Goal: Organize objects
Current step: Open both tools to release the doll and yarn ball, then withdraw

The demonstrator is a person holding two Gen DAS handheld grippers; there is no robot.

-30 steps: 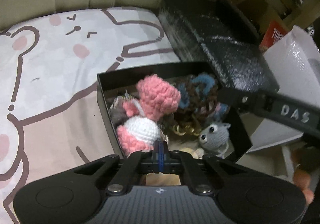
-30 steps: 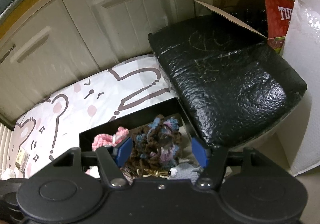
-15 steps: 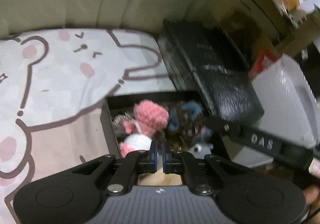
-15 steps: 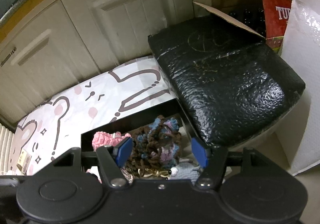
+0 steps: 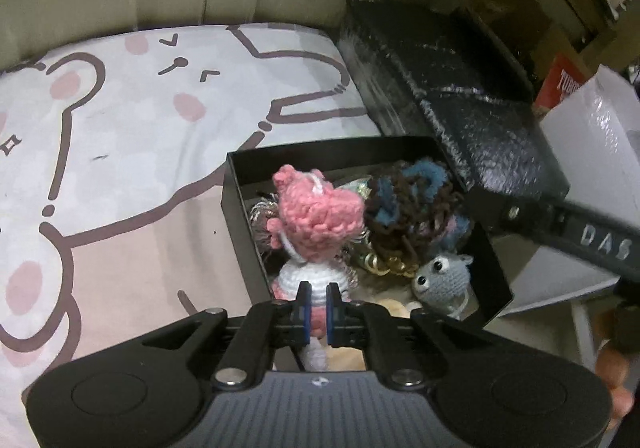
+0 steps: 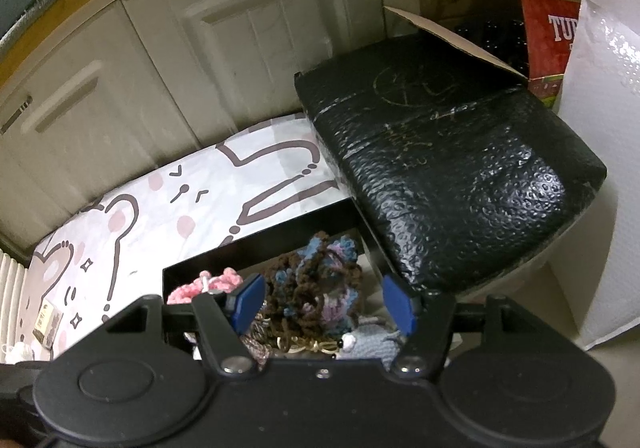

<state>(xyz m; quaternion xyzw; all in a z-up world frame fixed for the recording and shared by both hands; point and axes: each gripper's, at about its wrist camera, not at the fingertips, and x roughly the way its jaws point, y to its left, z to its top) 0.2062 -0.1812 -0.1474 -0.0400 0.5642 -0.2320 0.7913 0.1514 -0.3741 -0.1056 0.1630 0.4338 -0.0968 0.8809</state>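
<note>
An open black box (image 5: pixel 320 151) holds several crochet pieces. A pink and white crochet doll (image 5: pixel 316 211) stands at its left side. Beside the doll are a brown and blue yarn bundle (image 5: pixel 412 207) and a small grey crochet animal (image 5: pixel 444 278). My left gripper (image 5: pixel 316 308) is at the box's near edge, its jaws almost together on the doll's pink and white limb. My right gripper (image 6: pixel 324 304) hangs open above the yarn bundle (image 6: pixel 316 288) with nothing between its pads. One of its fingers (image 5: pixel 580 240) crosses the box's right corner in the left wrist view.
The box sits on a sheet (image 5: pixel 140 127) printed with cartoon animals. A black bubble-wrapped package (image 6: pixel 440 147) lies against the box's far right side. A white padded mailer (image 6: pixel 600 127) and a red carton (image 6: pixel 548 31) stand to the right. Cupboard doors (image 6: pixel 240 47) close off the back.
The left jaws, pressed fully together a second ago, now show a narrow gap with the doll's limb in it. The right gripper has kept still.
</note>
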